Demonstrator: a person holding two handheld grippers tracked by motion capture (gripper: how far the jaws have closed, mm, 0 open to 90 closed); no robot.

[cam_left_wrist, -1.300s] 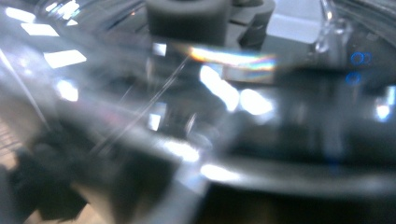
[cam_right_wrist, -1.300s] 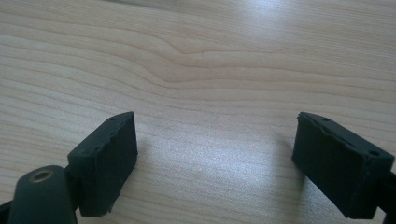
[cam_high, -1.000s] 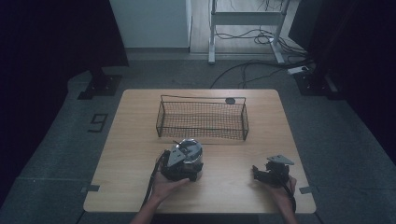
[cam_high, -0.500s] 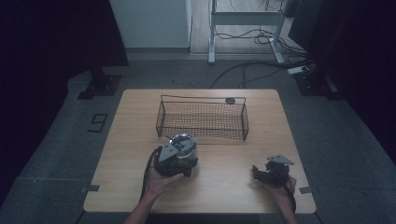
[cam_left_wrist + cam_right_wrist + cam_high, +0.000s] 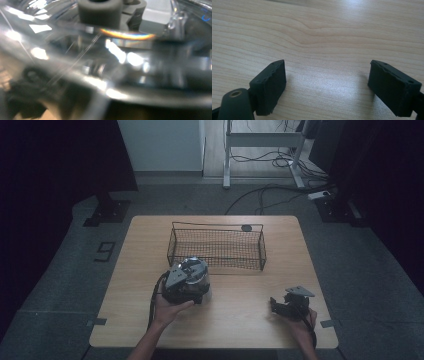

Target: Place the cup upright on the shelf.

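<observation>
A clear, shiny plastic container (image 5: 194, 269) is held just in front of the near left corner of the wire basket (image 5: 218, 247). My left gripper (image 5: 187, 281) is shut on it. In the left gripper view the clear container (image 5: 120, 57) is pressed close against the camera, blurred and full of glints, with a grey piece (image 5: 100, 11) seen through it; my jaws are hidden. My right gripper (image 5: 286, 304) rests low over the table (image 5: 240, 320) near its front right. Its black pads (image 5: 270, 82) stand wide apart, open, with bare wood between them.
The black wire basket stands in the middle of the table toward the far side, with a small dark round thing (image 5: 246, 227) at its back right rim. Cables and a metal frame (image 5: 260, 140) lie on the floor beyond the table.
My left gripper has carried the clear container a little to the left and farther toward the basket's near left corner. The right gripper has stayed in place.
</observation>
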